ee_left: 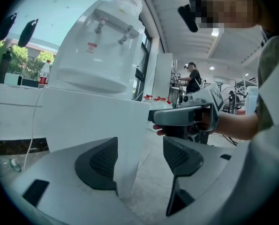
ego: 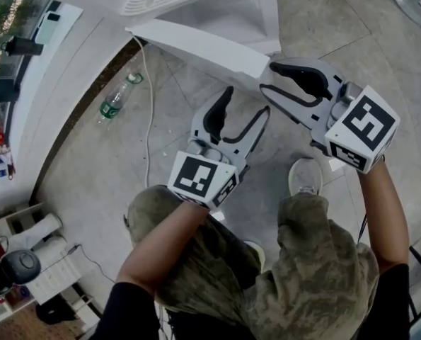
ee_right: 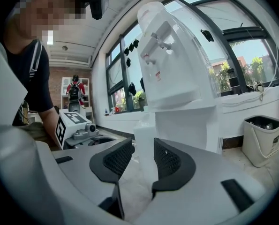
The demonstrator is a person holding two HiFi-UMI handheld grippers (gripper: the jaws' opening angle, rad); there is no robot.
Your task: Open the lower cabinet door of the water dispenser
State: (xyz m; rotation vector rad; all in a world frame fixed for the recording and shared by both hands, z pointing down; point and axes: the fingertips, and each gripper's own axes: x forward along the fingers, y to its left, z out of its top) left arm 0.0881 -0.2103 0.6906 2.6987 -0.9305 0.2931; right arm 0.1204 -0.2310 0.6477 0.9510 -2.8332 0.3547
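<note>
The right gripper [ee_right: 143, 154] clamps the edge of the swung-out lower cabinet door [ego: 196, 48]. The left gripper [ee_left: 140, 161] gapes empty. Only the right gripper view shows a white bucket [ee_right: 263, 140], its contents dark and unclear. Only the head view shows a plastic bottle [ego: 118, 99] lying on the floor.

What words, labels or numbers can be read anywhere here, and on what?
Nothing reads clearly.
Red sticker on the water dispenser: too small to read.
Green label on the floor bottle: blurred.
Two patterned cubes: black squares, no letters.
</note>
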